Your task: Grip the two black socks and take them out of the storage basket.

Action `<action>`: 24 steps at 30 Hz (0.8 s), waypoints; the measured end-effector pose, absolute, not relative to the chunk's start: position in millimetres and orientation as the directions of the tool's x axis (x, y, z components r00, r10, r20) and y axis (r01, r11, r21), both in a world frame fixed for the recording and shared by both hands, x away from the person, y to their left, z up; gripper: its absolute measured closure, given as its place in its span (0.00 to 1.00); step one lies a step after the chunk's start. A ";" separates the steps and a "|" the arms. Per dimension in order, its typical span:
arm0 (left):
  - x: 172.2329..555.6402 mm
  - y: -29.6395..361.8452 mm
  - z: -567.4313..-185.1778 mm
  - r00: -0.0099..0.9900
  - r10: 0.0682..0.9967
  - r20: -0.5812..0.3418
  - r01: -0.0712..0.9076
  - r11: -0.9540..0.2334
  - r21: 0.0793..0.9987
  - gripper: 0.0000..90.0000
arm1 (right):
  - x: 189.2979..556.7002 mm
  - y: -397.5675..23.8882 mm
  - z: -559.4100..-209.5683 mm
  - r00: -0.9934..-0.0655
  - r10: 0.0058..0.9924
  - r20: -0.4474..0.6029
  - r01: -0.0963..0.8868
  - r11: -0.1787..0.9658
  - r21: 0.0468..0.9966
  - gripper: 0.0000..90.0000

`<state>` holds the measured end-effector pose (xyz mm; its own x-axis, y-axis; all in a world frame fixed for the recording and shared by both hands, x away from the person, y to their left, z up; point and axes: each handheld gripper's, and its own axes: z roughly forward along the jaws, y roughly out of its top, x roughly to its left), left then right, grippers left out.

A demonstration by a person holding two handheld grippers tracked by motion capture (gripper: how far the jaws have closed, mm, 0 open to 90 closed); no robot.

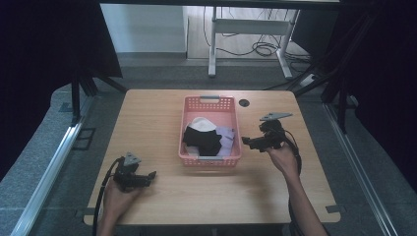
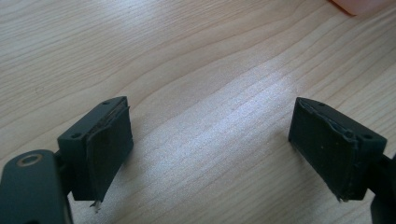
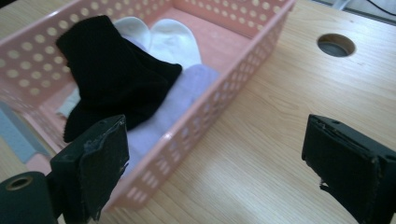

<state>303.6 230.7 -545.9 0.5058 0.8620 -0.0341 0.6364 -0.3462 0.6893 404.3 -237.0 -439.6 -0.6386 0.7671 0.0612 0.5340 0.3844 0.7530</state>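
A pink perforated basket [image 1: 210, 102] stands at the middle of the wooden table [image 1: 147, 113]. Inside it lie black socks [image 1: 201, 139], a white sock [image 1: 201, 124] and a pale lilac sock [image 1: 226, 136]. In the right gripper view the black socks [image 3: 107, 74] lie over the white sock [image 3: 168, 42] and the lilac one [image 3: 187, 93], inside the basket [image 3: 243, 51]. My right gripper [image 1: 247, 142] hovers just right of the basket, open, jaws empty. My left gripper [image 1: 151, 175] rests low near the front left of the table, open over bare wood [image 2: 210, 116].
A round cable hole [image 1: 244, 103] sits in the table behind the basket's right corner; the right gripper view has the hole [image 3: 335, 45] too. Dark curtains flank the table. A white desk frame [image 1: 246, 29] and cables stand on the floor beyond.
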 end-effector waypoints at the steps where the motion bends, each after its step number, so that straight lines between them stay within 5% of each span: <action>1: 303.6 230.7 -545.9 0.506 0.862 -0.034 0.636 -0.346 0.689 0.15 | 404.3 -237.0 -439.6 -0.639 0.767 0.061 0.534 0.384 0.753 0.08; 24: 303.6 230.8 -545.8 0.506 0.862 -0.033 0.636 -0.347 0.689 0.15 | 423.5 -158.6 -445.0 -0.742 0.652 0.154 0.543 0.451 0.708 0.07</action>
